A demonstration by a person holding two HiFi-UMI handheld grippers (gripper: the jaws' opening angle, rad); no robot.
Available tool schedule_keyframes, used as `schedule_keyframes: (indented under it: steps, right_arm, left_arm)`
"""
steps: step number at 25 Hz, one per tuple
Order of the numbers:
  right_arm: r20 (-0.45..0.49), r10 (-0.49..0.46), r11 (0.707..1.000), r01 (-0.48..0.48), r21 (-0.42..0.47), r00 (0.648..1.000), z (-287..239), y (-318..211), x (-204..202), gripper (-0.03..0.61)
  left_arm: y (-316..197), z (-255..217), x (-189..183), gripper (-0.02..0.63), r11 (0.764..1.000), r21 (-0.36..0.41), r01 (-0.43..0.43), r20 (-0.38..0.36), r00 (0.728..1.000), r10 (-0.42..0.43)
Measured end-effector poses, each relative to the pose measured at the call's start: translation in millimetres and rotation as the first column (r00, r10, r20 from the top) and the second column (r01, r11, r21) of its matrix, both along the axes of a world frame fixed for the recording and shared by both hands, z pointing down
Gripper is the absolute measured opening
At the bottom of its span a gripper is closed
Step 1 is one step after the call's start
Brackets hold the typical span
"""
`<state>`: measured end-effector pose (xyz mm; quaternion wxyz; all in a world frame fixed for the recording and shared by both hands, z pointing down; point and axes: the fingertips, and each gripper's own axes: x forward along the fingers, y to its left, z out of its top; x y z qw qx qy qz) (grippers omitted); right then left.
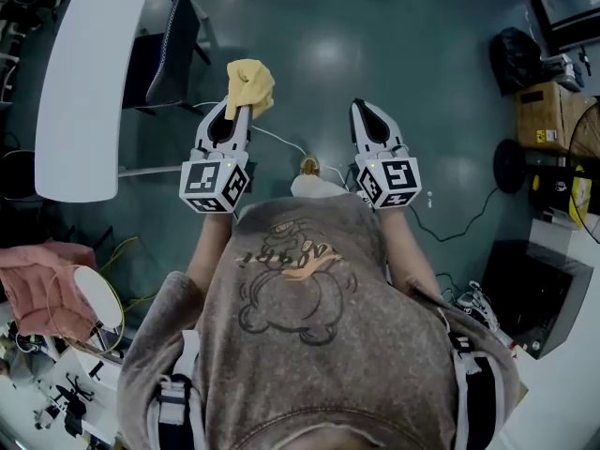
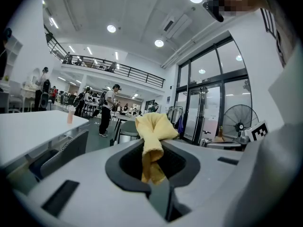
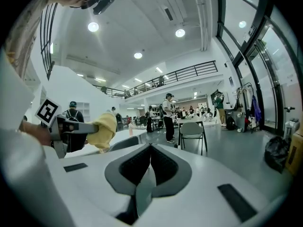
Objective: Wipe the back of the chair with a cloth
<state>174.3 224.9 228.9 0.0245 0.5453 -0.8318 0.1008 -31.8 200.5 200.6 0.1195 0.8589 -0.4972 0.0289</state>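
A yellow cloth (image 1: 250, 84) sticks up bunched from my left gripper (image 1: 238, 112), whose jaws are shut on it. In the left gripper view the cloth (image 2: 153, 135) fills the middle, pinched at the jaw tips of that gripper (image 2: 152, 148). A dark chair (image 1: 171, 56) stands at the white table (image 1: 82, 82), ahead and left of that gripper; its grey back (image 2: 62, 151) shows low on the left. My right gripper (image 1: 362, 109) is shut and holds nothing, level with the left one. In the right gripper view its closed tips (image 3: 150, 148) point across the hall, with the cloth (image 3: 102, 130) at the left.
A pale chair (image 3: 191, 131) stands further off on the floor. Several people stand around tables in the background. A black bag (image 1: 515, 56), cardboard box (image 1: 544, 115) and fan base (image 1: 511, 165) lie to the right. Cables (image 1: 281, 143) run across the floor ahead.
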Motion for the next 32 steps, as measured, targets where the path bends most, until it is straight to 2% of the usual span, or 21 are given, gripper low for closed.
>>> schedule_keyframes:
  steps: [7,15,20,25,32]
  right_arm:
    - [0.001,-0.041,0.999,0.041,0.023,0.999,-4,-65,37,0.026]
    - [0.016,-0.067,0.998,0.067,0.009,0.998,4,-126,32,0.026]
    - [0.008,-0.094,0.996,0.094,0.002,0.996,9,-181,31,0.026]
    - [-0.003,-0.175,0.985,0.174,-0.003,0.985,3,-258,8,0.026]
    - [-0.02,-0.356,0.934,0.357,0.011,0.934,-9,-360,-58,0.026]
  left_arm:
    - [-54,-6,33,0.061,0.998,0.006,0.055,-0.03,0.998,-0.055]
    - [-107,1,21,0.061,0.995,-0.006,0.097,-0.029,0.995,-0.097]
    - [-158,13,21,0.061,0.993,-0.015,0.119,-0.032,0.992,-0.12]
    - [-222,9,6,0.061,0.985,-0.012,0.172,-0.052,0.984,-0.173]
    - [-292,-2,-39,0.061,0.954,0.019,0.299,-0.077,0.952,-0.297]
